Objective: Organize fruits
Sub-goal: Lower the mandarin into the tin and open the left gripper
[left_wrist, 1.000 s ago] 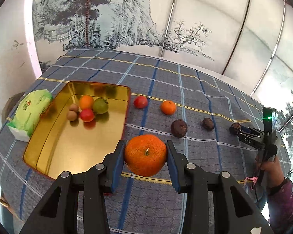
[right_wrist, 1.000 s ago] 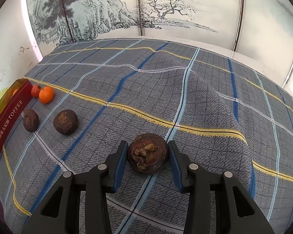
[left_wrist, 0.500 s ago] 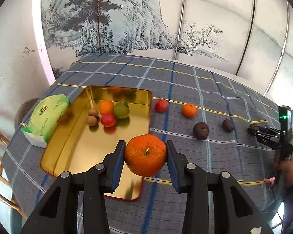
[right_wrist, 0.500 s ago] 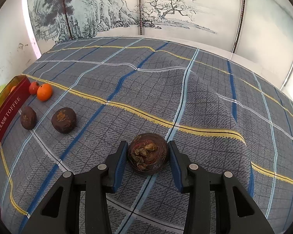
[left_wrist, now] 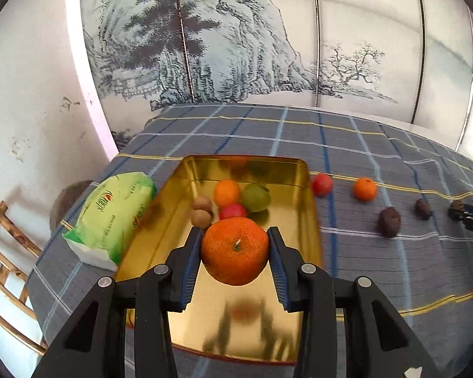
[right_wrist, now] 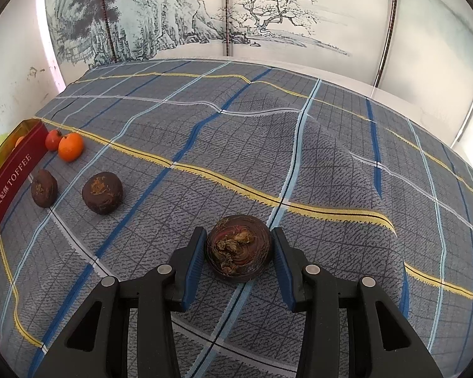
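Observation:
My left gripper is shut on a large orange and holds it above the near half of the gold tin tray. The tray holds several small fruits at its far end. My right gripper is shut on a dark brown water chestnut that sits on the checked cloth; it shows small at the right edge of the left wrist view. On the cloth lie a red fruit, a small orange and two brown chestnuts.
A green tissue pack lies left of the tray. A wooden chair stands by the table's left edge. The cloth has a raised fold at its middle. The tray's red side reads TOFFEE.
My left gripper has carried the orange leftward from above the cloth to above the tray. My right gripper has stayed on the chestnut, barely moving.

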A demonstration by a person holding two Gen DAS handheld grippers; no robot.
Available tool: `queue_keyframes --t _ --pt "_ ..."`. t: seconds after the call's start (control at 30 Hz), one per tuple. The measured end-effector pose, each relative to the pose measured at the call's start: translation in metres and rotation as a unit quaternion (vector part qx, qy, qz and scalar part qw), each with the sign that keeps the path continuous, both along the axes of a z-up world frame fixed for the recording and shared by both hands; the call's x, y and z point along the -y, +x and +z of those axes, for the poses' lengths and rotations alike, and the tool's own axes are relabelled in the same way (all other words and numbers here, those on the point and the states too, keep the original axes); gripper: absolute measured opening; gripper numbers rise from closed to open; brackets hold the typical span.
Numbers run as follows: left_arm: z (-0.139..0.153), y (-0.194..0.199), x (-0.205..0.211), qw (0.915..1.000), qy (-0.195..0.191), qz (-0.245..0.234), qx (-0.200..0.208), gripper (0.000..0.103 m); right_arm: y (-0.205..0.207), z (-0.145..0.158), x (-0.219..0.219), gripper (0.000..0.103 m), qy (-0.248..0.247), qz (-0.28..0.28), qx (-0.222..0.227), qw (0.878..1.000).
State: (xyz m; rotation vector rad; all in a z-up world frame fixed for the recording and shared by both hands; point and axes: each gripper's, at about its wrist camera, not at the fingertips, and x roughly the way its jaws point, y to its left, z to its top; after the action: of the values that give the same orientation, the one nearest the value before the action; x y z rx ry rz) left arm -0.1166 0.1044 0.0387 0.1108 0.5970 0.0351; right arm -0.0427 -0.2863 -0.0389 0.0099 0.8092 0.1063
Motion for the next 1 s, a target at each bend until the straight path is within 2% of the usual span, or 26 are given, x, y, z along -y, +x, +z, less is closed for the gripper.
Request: queue_keyframes --t 0.3,0.4,0.6,1.0 --pt "-0.01 0.013 -0.03 0.9989 0.019 -0.007 0.042 0.037 0.001 0.0 -0.003 0.043 -0.001 -0.001 0.0 1.0" --pt "-0.015 0.02 -0.039 0.9991 0.014 -0.003 0.039 0.037 0.002 0.0 -0.003 0.043 -0.002 -0.001 0.0 1.0" --pt "-0.027 0.029 -0.052 0.9993 -0.023 0.003 0.028 0.037 0.002 0.0 -0.004 0.043 -0.003 -0.001 0.0 1.0" --pt "-0.037 0.031 -0.049 0.9996 -0.013 0.004 0.025 0.037 0.003 0.0 -0.006 0.043 -0.005 -0.002 0.0 1.0"
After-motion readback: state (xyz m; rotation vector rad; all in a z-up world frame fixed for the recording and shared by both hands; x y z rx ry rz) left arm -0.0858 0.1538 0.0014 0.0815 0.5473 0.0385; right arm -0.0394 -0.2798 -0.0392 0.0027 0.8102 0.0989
